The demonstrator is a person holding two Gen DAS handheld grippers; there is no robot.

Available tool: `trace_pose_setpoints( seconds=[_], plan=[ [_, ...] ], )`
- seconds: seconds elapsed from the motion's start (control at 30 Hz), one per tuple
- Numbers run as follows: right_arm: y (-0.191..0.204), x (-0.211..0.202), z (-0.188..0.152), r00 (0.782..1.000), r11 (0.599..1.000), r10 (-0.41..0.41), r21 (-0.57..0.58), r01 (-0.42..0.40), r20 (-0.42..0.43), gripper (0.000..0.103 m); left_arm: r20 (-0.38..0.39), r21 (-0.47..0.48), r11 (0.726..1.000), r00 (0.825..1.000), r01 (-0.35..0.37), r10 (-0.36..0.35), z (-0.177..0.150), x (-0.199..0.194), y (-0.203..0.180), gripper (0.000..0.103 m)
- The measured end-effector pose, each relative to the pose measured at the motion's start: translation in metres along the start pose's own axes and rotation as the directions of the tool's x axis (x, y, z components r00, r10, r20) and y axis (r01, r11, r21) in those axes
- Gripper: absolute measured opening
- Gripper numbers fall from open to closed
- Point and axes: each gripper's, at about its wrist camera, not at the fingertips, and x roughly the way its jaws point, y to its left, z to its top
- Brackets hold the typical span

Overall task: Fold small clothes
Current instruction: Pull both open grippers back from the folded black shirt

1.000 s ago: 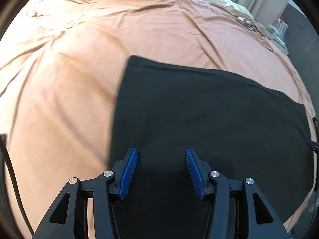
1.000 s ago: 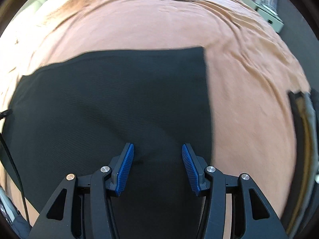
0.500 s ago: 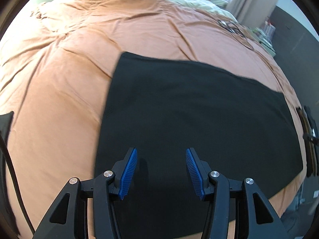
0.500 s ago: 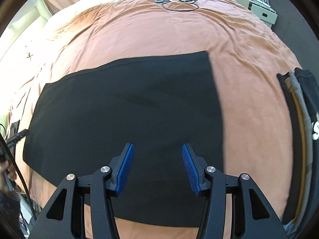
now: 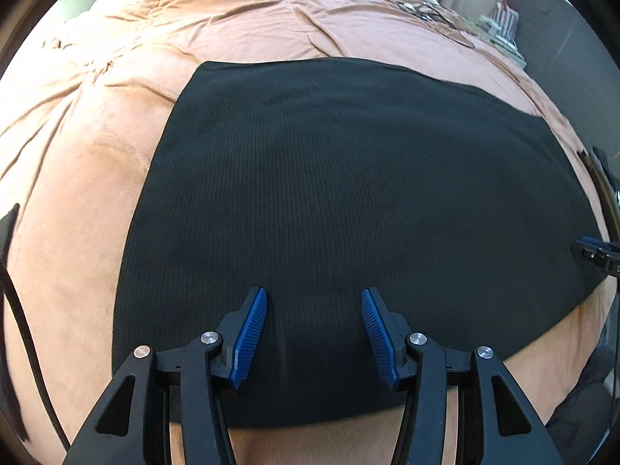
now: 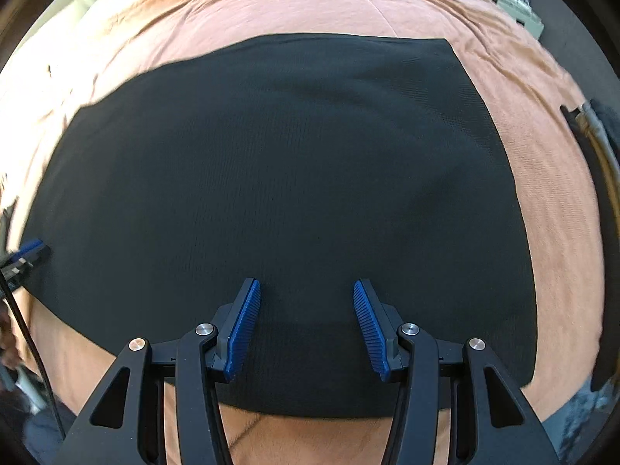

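The bed's orange cover (image 5: 85, 201) carried the black garment (image 5: 348, 193) flat. Your left claw (image 5: 314, 333) and right claw (image 6: 306, 325) stood released above its near edge. Only the right view showed stacked clothes (image 6: 596, 178) clearly.

Bed, rumpled orange cover (image 5: 97, 178); black garment (image 5: 348, 201) spread flat; folded clothes stack (image 6: 596, 178) near edge.
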Motion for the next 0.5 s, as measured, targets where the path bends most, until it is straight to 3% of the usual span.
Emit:
trace_pose_setpoints(
  seconds=[0.27,0.4,0.5],
  plan=[
    [0.022,-0.012,-0.04,0.998,0.997,-0.053,-0.05,0.055,0.033,0.048,-0.018,-0.07,0.997,0.999,0.035,-0.037,-0.034,-0.014,0.022,0.054],
    [0.018,-0.02,-0.061,0.999,0.998,-0.042,-0.035,0.043,0.027,0.048,-0.013,-0.117,0.993,0.999,0.034,-0.036,-0.052,-0.038,0.034,0.054],
    [0.015,-0.041,-0.07,0.997,1.0,0.002,-0.005,-0.001,0.074,0.048,0.022,-0.155,0.987,0.999,0.044,-0.041,-0.062,-0.06,0.049,0.054]
  ],
)
